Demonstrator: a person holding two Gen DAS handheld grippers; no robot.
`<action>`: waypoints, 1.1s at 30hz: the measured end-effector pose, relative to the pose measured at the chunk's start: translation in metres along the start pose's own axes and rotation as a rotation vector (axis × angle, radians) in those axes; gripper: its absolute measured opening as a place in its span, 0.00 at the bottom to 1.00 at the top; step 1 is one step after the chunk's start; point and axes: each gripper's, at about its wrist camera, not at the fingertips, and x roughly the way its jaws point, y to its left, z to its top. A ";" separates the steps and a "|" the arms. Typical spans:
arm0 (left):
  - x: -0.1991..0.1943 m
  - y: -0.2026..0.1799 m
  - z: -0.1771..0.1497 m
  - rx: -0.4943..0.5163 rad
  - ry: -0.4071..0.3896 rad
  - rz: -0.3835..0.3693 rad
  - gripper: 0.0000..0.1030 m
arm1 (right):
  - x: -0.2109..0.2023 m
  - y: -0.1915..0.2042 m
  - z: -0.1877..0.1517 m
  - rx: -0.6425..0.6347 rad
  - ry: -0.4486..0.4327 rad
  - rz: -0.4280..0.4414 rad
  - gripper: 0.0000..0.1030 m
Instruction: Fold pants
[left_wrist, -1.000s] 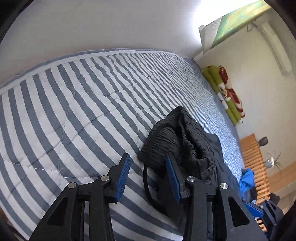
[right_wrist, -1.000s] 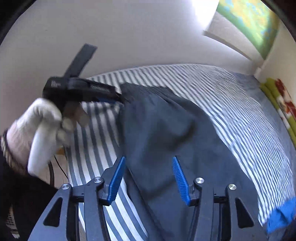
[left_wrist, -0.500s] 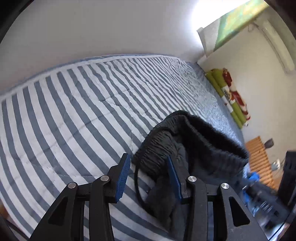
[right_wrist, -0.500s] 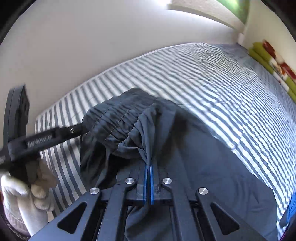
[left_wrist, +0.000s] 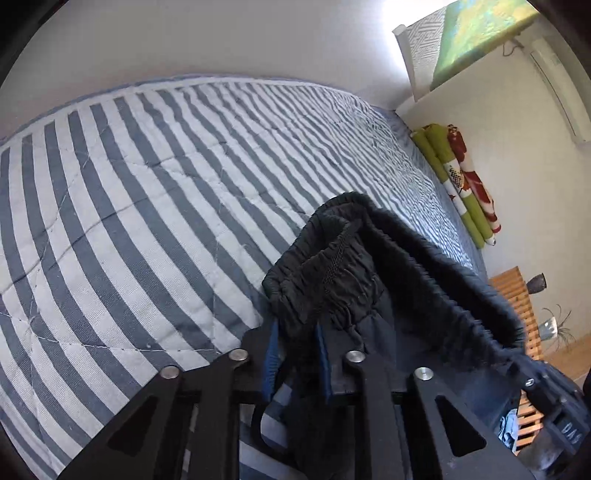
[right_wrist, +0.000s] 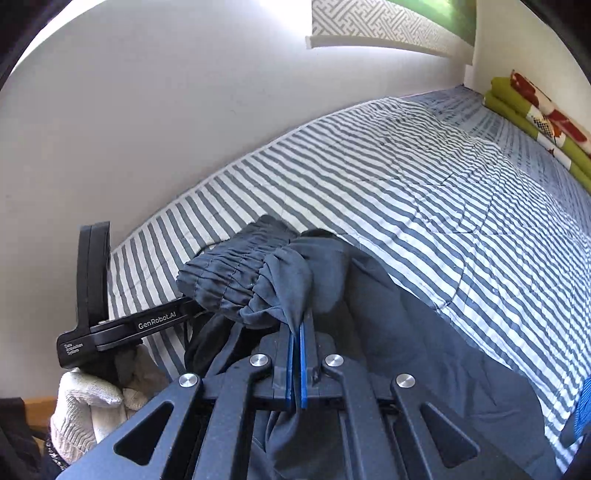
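Dark grey pants (left_wrist: 351, 280) lie bunched on the striped bed (left_wrist: 147, 184), elastic waistband lifted and pulled out between both grippers. My left gripper (left_wrist: 295, 332) has the gathered waistband and a drawstring between its blue pads, and its jaws are closing on it. In the right wrist view my right gripper (right_wrist: 298, 325) is shut on a pinch of the pants (right_wrist: 388, 332) near the waistband. The left gripper (right_wrist: 184, 306) shows there too, held by a white-gloved hand (right_wrist: 85, 406), with its tip at the waistband's other end.
The striped quilt (right_wrist: 406, 184) runs far back to a white wall. Rolled green and red blankets (left_wrist: 461, 177) lie along the bed's far right side. A wooden slatted bench (left_wrist: 517, 306) stands past the bed's right edge.
My left gripper moved forward onto the waistband and its jaws closed around it. The right gripper, open a second ago, shut on the fabric and has kept its hold.
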 end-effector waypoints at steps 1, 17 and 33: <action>-0.005 -0.002 0.001 0.002 -0.013 -0.013 0.13 | 0.003 0.001 0.000 -0.012 0.005 -0.005 0.02; -0.064 0.063 0.017 0.006 -0.067 0.204 0.22 | 0.017 0.035 -0.009 -0.092 0.133 0.042 0.21; -0.108 0.059 0.031 -0.061 -0.194 0.048 0.22 | -0.021 0.116 0.000 -0.362 -0.046 -0.038 0.54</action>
